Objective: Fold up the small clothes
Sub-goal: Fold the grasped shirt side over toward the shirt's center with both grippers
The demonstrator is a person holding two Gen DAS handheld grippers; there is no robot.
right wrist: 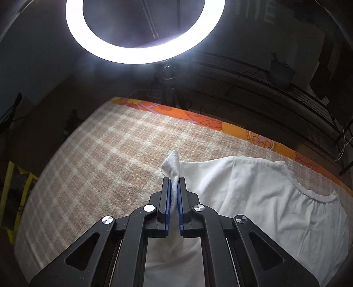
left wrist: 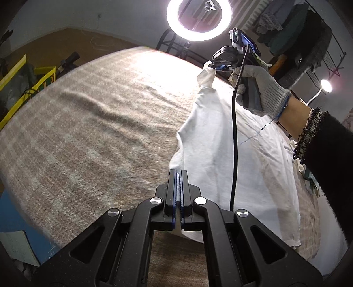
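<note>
A small white garment (left wrist: 242,154) lies spread on a beige checked blanket (left wrist: 88,132). My left gripper (left wrist: 178,175) is shut on the garment's near left edge, and a strip of white cloth shows between its pads. In the same view my right gripper (left wrist: 217,66), held by a gloved hand (left wrist: 262,88), pinches the far corner and lifts it. The right wrist view shows the right gripper (right wrist: 174,180) shut on that corner, a white tuft sticking up past its tips. The garment (right wrist: 264,198) spreads to the right, its scalloped neckline (right wrist: 313,194) at the far right.
A lit ring light (left wrist: 198,19) on a stand is behind the blanket's far edge. An orange floral sheet (right wrist: 220,123) borders the blanket (right wrist: 99,154). A black cable (left wrist: 235,132) hangs from the right gripper over the garment. A clothes rack (left wrist: 297,33) stands at the back right.
</note>
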